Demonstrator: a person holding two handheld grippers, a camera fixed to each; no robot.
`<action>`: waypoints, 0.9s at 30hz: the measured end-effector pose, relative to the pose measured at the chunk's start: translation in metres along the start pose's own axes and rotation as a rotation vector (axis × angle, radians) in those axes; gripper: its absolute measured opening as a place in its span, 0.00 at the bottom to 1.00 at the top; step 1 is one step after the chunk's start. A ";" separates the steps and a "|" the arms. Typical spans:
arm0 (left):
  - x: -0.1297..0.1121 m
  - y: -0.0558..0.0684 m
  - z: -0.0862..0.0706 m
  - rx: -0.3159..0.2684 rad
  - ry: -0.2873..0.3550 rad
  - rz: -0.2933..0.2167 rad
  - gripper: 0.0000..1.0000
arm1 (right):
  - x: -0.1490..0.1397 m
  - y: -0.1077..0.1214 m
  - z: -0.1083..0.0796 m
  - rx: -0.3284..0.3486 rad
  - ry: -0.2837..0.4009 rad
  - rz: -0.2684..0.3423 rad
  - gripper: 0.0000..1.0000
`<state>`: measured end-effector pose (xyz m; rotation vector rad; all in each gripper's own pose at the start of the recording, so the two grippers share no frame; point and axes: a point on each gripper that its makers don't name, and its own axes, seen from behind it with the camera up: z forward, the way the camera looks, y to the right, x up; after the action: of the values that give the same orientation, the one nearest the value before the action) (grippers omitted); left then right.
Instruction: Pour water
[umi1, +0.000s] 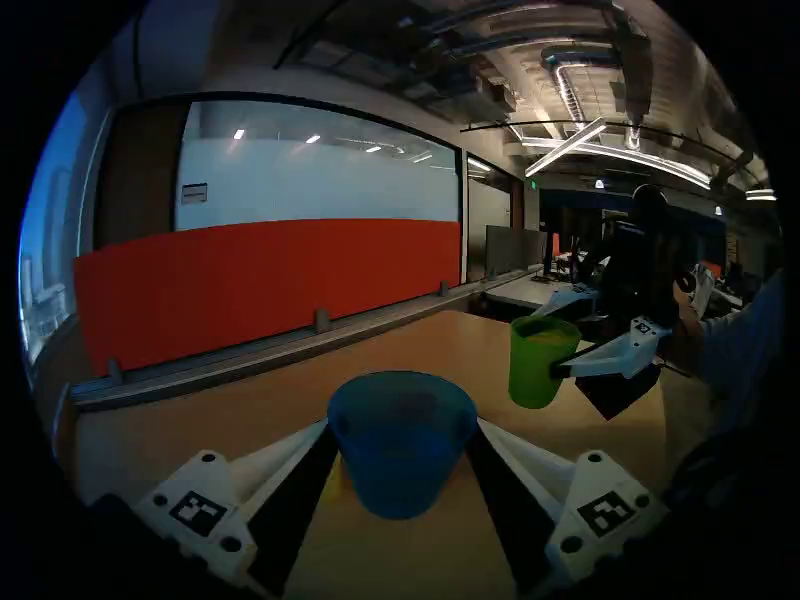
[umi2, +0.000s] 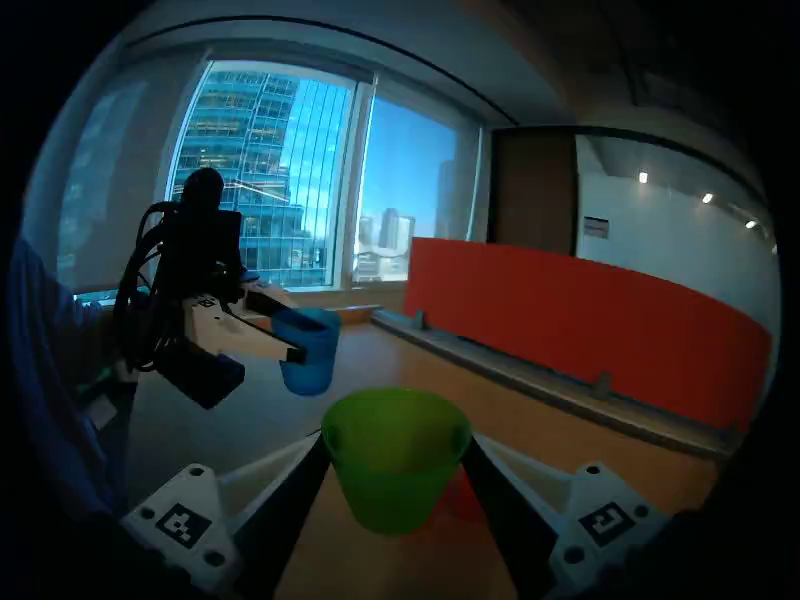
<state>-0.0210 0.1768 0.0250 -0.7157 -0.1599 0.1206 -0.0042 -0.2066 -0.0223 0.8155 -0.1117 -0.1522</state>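
Office space opens behind a wooden tabletop (umi1: 250, 420), with a long orange partition (umi1: 270, 280) along its far edge and tall windows (umi2: 300, 170) past the partition's end. On the tabletop side of the partition, the left gripper (umi1: 403, 432) has its jaws clenched on a blue cup (umi1: 403, 460), upright and lifted clear of the wood. The right gripper (umi2: 396, 440) likewise has its jaws grasping a green cup (umi2: 396, 480), upright and raised, near the blue cup but apart from it.

Both cups look like light, thin plastic. The walls probably flex, so a mid-wall hold that is firm but not crushing suits them. The smooth taper could let one slip downward. I cannot tell whether either holds water.

In front of the partition the wood lies open, giving room to tilt one rim over the other. The partition's low rail is the nearest obstacle.
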 end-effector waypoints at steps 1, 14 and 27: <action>0.001 0.000 0.000 0.001 0.004 0.000 0.85 | 0.000 0.000 0.000 0.000 0.002 0.000 0.92; 0.027 0.002 -0.009 0.007 0.084 0.057 0.85 | 0.008 -0.004 0.003 0.014 0.024 0.000 0.92; 0.060 0.007 -0.018 0.060 0.136 0.232 0.85 | 0.017 -0.016 0.016 0.050 0.053 -0.001 0.91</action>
<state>0.0412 0.1804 0.0129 -0.6788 0.0570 0.2966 0.0086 -0.2320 -0.0229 0.8691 -0.0653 -0.1294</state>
